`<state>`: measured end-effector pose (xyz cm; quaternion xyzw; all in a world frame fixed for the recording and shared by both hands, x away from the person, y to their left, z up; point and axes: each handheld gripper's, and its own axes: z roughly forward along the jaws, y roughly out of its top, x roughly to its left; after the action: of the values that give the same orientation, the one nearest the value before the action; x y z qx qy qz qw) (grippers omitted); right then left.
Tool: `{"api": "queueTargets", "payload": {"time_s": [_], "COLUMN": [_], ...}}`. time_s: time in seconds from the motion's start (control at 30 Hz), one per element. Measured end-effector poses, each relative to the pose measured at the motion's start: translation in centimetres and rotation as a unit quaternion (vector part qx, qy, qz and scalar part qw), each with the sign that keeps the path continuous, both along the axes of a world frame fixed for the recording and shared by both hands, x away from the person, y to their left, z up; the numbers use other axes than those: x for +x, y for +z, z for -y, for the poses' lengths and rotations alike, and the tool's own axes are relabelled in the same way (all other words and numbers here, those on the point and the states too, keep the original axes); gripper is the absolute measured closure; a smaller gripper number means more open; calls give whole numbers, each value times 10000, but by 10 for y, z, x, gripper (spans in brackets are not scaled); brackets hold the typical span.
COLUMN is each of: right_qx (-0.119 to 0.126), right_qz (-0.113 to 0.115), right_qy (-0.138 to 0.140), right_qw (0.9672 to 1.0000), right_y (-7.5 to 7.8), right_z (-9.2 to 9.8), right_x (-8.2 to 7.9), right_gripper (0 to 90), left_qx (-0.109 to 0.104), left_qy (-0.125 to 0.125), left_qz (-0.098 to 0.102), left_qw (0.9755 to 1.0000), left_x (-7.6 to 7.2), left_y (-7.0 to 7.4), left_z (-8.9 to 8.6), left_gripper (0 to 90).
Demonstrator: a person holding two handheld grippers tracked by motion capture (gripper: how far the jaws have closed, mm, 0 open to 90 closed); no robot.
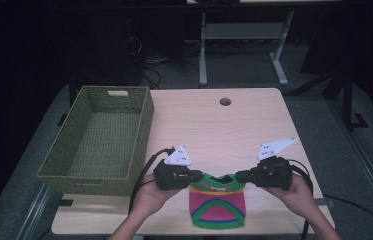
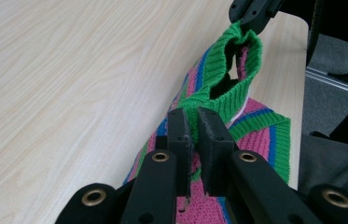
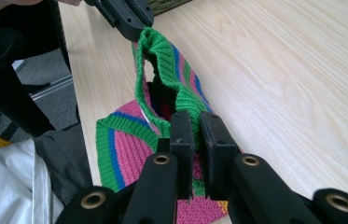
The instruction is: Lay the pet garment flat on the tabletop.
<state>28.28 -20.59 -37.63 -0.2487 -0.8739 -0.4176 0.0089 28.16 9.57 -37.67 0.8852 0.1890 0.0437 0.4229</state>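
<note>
Two grippers hold one small knitted garment [image 1: 217, 205] between them at the lower middle of the high view. The garment is pink with green edges and blue stripes, and its lower part lies flat on the wooden table [image 1: 214, 125] close to the bottom edge of the frame. Its green ribbed collar [image 1: 219, 181] is lifted a little and stretched between the two tools.

The left gripper [image 1: 200, 176] is at the lower left of the garment in the high view, and its jaws are clenched on the left end of the collar. In the left gripper view, the left gripper [image 2: 195, 128] pinches the green rib between its two black jaws at the centre of the frame, and the collar opening [image 2: 230, 65] stands open above them toward the upper right.

The right gripper [image 1: 239, 176] is at the lower right of centre in the high view and is clenched on the other end of the collar. In the right gripper view, its jaws are at the lower centre and the right gripper [image 3: 196, 128] grasps the green knit, while the other tool bites the far end of the collar at the top of the frame.

A green woven basket [image 1: 81, 172] stands on the left part of the table, well apart from the garment. A round hole [image 1: 225, 101] is in the table top in the upper middle.
</note>
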Motion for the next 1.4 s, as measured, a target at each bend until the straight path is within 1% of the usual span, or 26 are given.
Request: {"api": "queueTargets", "payload": {"time_s": [0.1,0.33,0.4,0.43,0.47,0.53,0.57,0.6,0.7,0.83,0.9,0.97,1.03,1.1,1.27,1.3,1.4], "right_qx": [29,60,84,72,72,82,84,75,93,73,51,22,19,9,8,44,34], "right_qz": [-25,-63,-23,-79,-79,-100,-90,-128,-122,-117,-106,-76,-102,-116,-147,-166,-196], "right_qy": [-25,-117,-132,-187,-187,-217,-213,-251,-288,-325,-367,-405,-441,-478,-573,-608,-655], "right_qw": [10000,9999,9999,9998,9998,9997,9997,9996,9995,9994,9993,9991,9990,9988,9982,9980,9977], "right_y": [1,0,-1,-1,-1,-2,-2,-2,-2,-2,-2,-3,-3,-4,-6,-7,-8], "right_z": [-1,0,1,2,2,2,2,2,2,1,1,1,1,1,2,2,2], "right_x": [2,8,11,12,12,13,15,15,17,20,23,25,26,28,33,35,38], "right_gripper": [834,834,834,834,834,834,834,835,835,835,835,835,835,835,834,834,834], "left_qx": [8,-65,-79,-79,-106,-90,-117,-142,-150,-147,-194,-211,-230,-205,-229,-221,-213], "left_qy": [11,90,122,141,167,195,236,261,303,354,404,429,479,498,584,591,644], "left_qz": [34,3,-3,0,-14,-10,8,22,79,102,60,64,55,94,93,94,132], "left_qw": [10000,9999,9999,9999,9998,9998,9997,9996,9994,9992,9990,9988,9986,9985,9980,9980,9976], "left_x": [2,8,10,12,13,15,15,15,15,19,21,23,25,27,32,33,36], "left_y": [0,-2,-2,-3,-3,-3,-4,-4,-4,-5,-6,-7,-8,-9,-11,-11,-13], "left_z": [1,3,3,3,3,3,3,3,5,6,6,6,6,6,6,6,6], "left_gripper": [838,838,839,838,838,839,838,838,838,838,838,838,838,838,838,838,838]}}
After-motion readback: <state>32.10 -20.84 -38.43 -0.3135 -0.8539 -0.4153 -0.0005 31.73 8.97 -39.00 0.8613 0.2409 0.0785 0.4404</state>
